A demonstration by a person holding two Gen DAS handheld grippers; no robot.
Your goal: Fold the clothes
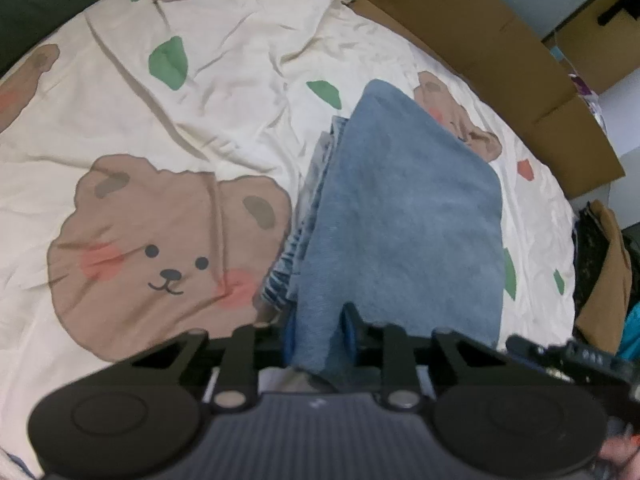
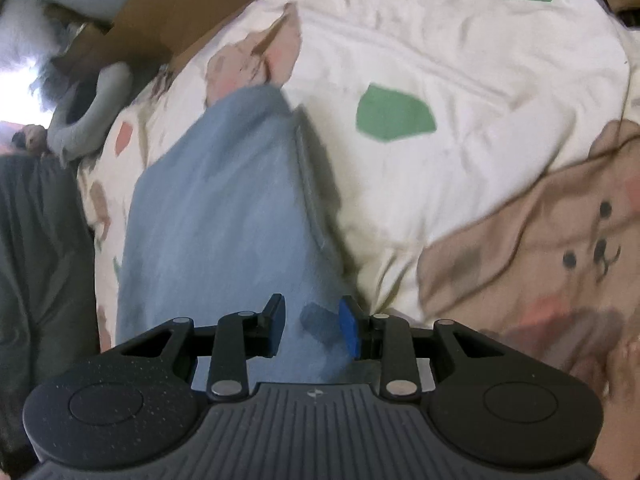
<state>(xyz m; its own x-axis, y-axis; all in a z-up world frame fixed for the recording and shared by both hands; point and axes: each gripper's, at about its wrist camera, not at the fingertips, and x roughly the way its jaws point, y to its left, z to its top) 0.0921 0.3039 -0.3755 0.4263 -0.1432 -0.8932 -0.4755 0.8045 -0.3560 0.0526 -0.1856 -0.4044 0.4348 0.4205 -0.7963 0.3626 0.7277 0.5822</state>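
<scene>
A light blue fleecy garment (image 1: 404, 216) lies folded on the bear-print bedsheet (image 1: 224, 56), resting on a stack of folded denim (image 1: 310, 216) whose edges show along its left side. My left gripper (image 1: 318, 334) is shut on the garment's near corner, which narrows and runs in between the blue pads (image 1: 349, 330). In the right wrist view the same blue garment (image 2: 216, 208) stretches away from me. My right gripper (image 2: 314, 330) is open just above its near end, a pad's shadow falling on the cloth between the fingers (image 2: 352, 332).
A brown cardboard sheet (image 1: 492, 44) borders the bed's far edge, with boxes (image 1: 600, 40) behind it. Dark clothing (image 2: 36, 264) lies off the bed at the left of the right wrist view, near a grey sleeve (image 2: 96, 112). Wide stretches of the bedsheet (image 2: 460, 60) lie flat.
</scene>
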